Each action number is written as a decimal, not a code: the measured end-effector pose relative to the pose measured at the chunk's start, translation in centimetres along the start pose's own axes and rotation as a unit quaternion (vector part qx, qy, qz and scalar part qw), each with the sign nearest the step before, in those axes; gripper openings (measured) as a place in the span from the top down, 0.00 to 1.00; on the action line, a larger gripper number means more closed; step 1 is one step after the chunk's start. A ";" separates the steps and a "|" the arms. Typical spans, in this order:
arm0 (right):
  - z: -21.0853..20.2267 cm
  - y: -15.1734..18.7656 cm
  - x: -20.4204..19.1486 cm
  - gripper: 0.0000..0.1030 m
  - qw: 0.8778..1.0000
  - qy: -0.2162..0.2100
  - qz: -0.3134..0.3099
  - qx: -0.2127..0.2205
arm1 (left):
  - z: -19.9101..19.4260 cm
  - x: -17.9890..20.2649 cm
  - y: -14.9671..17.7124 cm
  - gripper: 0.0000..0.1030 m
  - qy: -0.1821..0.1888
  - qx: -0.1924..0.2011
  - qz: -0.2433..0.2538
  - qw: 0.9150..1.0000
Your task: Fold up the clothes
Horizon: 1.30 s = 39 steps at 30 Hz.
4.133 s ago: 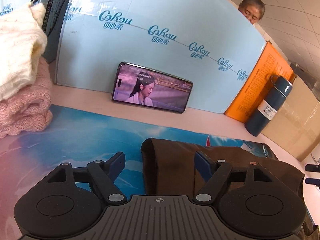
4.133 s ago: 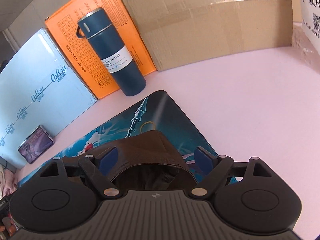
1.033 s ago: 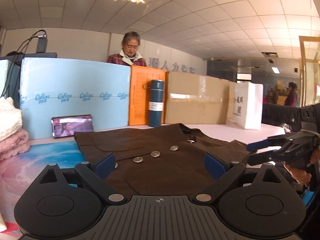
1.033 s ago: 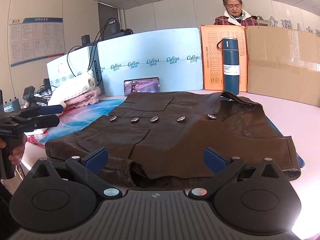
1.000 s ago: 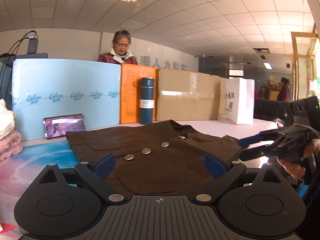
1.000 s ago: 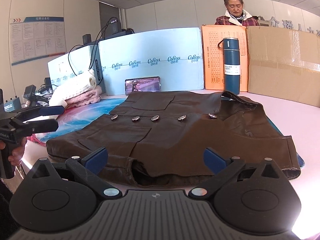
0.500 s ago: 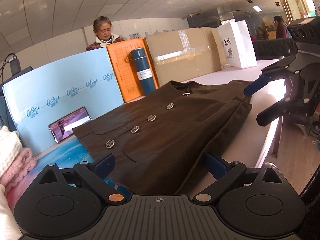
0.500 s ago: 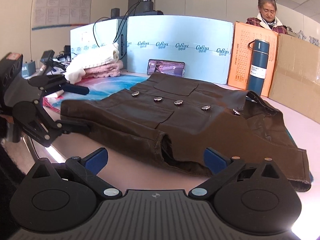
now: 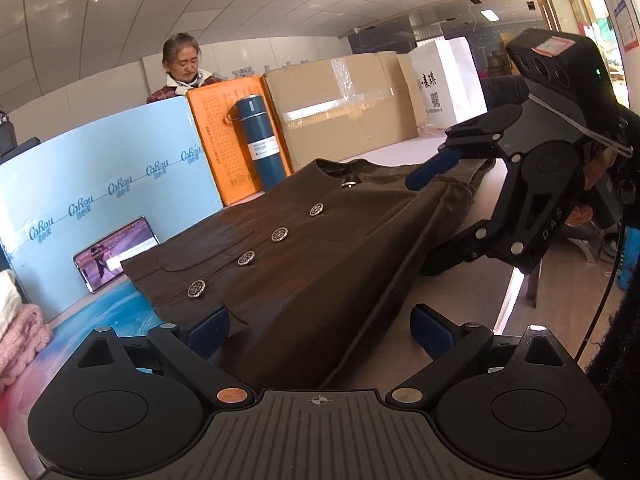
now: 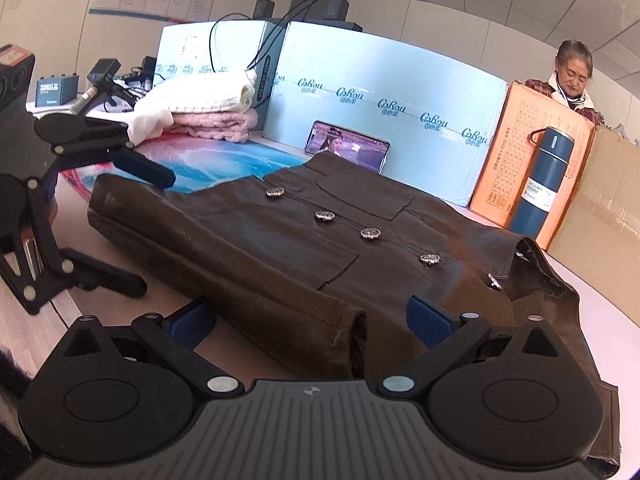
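Note:
A brown button-front vest (image 9: 304, 248) lies spread flat on the table, buttons up; it also shows in the right wrist view (image 10: 328, 252). My left gripper (image 9: 320, 330) is open, its fingers either side of the vest's bottom hem at the near edge. My right gripper (image 10: 308, 320) is open, low over the near armhole edge. Each gripper shows in the other's view: the right one (image 9: 436, 216) at the vest's far side, the left one (image 10: 140, 228) at the hem corner. Neither holds cloth.
A blue mat (image 10: 224, 160) lies under the vest. Folded white and pink knits (image 10: 200, 108) are stacked at the left. A phone (image 10: 346, 148), blue boards, an orange box, a blue flask (image 10: 540, 184) and a cardboard box line the back. A woman stands behind.
Both grippers have dropped and swung inward toward the vest's near edge, from a level view over the table. The vest lies as before.

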State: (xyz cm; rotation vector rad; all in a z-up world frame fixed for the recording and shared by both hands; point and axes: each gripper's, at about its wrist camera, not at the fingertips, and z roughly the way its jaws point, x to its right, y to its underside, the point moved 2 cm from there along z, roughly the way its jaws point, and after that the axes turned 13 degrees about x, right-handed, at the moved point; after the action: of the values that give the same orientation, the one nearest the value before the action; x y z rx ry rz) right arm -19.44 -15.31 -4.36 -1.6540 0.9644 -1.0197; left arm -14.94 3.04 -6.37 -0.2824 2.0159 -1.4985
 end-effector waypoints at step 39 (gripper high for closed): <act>-2.7 1.0 -3.5 0.36 1.000 0.003 -0.029 -0.005 | -6.3 -6.1 0.1 0.88 -0.081 0.087 -0.090 0.989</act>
State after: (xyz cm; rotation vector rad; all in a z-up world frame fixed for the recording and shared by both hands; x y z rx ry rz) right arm -23.28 -13.16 -5.45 -1.6972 0.9325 -1.0607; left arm -13.76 11.14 -3.28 -0.5093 1.7586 -1.6920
